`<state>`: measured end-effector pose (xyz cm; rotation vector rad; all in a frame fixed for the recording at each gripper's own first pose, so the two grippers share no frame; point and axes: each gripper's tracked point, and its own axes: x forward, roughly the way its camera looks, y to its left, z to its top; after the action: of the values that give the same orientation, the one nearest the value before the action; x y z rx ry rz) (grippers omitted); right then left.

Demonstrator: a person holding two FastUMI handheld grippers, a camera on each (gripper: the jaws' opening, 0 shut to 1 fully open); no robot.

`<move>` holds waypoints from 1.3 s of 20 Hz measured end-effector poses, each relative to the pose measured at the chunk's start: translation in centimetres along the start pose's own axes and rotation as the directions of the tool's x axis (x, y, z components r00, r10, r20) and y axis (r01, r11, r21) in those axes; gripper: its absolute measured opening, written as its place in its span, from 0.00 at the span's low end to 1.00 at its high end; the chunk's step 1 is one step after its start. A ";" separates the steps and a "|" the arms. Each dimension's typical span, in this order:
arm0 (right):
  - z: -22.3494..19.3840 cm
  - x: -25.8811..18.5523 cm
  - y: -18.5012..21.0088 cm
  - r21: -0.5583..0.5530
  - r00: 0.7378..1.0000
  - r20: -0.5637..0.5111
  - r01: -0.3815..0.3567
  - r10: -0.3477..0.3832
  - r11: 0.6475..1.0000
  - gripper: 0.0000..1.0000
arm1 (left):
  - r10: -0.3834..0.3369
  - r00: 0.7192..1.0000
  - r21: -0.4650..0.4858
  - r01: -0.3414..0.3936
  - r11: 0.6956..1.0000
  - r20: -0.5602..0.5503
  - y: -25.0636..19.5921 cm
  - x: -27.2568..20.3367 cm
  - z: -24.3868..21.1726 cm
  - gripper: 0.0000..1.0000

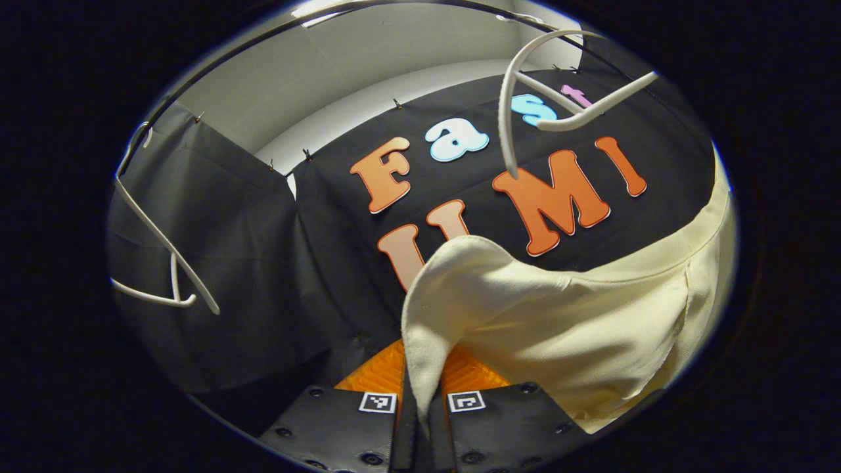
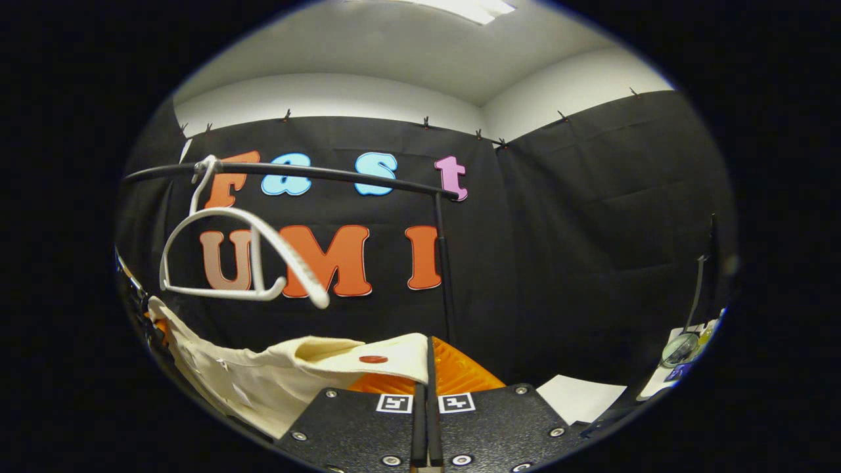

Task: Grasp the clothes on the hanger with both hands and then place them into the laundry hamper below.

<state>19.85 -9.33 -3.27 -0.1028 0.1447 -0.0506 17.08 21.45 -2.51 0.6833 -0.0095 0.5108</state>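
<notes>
A cream garment is held between both grippers, clear of the bare white hangers.

In the left gripper view, the left gripper [image 1: 420, 387] is clamped on a folded edge of the cream garment [image 1: 578, 328], which rises from between the fingers and spreads away to the right; a white hanger [image 1: 525, 112] is seen above it and another white hanger [image 1: 164, 263] at the left against the black cloth. In the right gripper view, the right gripper [image 2: 427, 384] is closed on a corner of the garment [image 2: 263, 374] beside a red button [image 2: 373, 359], and the cloth stretches away to the left. An empty hanger [image 2: 243, 256] is hung from the black rail [image 2: 295, 174] above it.
</notes>
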 end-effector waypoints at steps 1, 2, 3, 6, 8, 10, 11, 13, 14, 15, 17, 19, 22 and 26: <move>-0.5 -0.5 0.3 -0.022 1.000 -0.009 -0.008 0.008 1.000 0.00 | 0.001 1.000 0.000 -0.001 1.000 -0.005 0.5 -0.4 -0.4 0.14; -1.0 -1.0 0.7 -0.038 1.000 -0.017 -0.021 0.021 0.999 0.00 | 0.004 1.000 -0.001 -0.004 1.000 -0.010 1.1 -0.8 -0.8 0.14; -1.3 -1.7 1.0 -0.048 0.999 -0.024 -0.033 0.032 0.998 0.00 | 0.007 1.000 -0.005 -0.007 1.000 -0.015 1.6 -1.2 -1.0 0.14; -1.8 -3.7 1.9 -0.071 0.998 -0.043 -0.058 0.055 0.996 0.00 | -0.002 1.000 -0.021 0.001 1.000 -0.031 3.1 -3.7 -1.3 0.14; -1.4 -4.9 2.7 -0.067 0.996 -0.038 -0.078 0.076 0.995 0.00 | -0.020 0.999 -0.037 0.019 0.999 -0.036 3.4 -5.1 -1.0 0.13; -1.1 -5.9 4.2 -0.058 0.994 -0.029 -0.106 0.104 0.993 0.00 | -0.047 0.998 -0.058 0.045 0.997 -0.033 3.3 -6.5 -0.4 0.13; -0.7 -6.7 5.1 -0.052 0.992 -0.024 -0.125 0.124 0.991 0.00 | -0.065 0.997 -0.075 0.063 0.995 -0.029 3.0 -7.1 0.4 0.15; -0.3 -8.1 7.5 -0.048 0.985 -0.017 -0.175 0.174 0.983 0.00 | -0.101 0.995 -0.122 0.098 0.988 -0.020 2.2 -9.1 1.6 0.15; -0.2 -8.5 8.7 -0.052 0.981 -0.014 -0.196 0.196 0.979 0.00 | -0.131 0.991 -0.146 0.127 0.981 -0.017 1.5 -10.2 2.0 0.15; -0.1 -8.9 9.8 -0.057 0.976 -0.014 -0.217 0.217 0.974 0.00 | -0.158 0.987 -0.169 0.153 0.974 -0.012 0.8 -11.2 2.3 0.15; -0.7 -9.6 11.9 -0.063 0.967 -0.016 -0.255 0.255 0.965 0.00 | -0.211 0.978 -0.226 0.204 0.952 -0.005 -0.7 -12.9 2.7 0.15; -1.4 -10.2 14.0 -0.064 0.956 -0.031 -0.293 0.292 0.954 0.00 | -0.263 0.965 -0.284 0.249 0.926 -0.010 -2.0 -13.9 3.0 0.13; -2.9 -11.1 16.6 -0.033 0.938 -0.058 -0.345 0.342 0.938 0.00 | -0.339 0.941 -0.373 0.305 0.876 -0.027 -4.0 -14.7 3.2 0.15; -5.0 -11.5 19.7 0.029 0.913 -0.092 -0.397 0.398 0.917 0.01 | -0.422 0.906 -0.468 0.359 0.807 -0.034 -5.5 -16.7 3.5 0.16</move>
<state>8.63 10.45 -8.67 -0.0589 0.2596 0.3526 5.51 8.24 -5.97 0.1744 0.1377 0.1384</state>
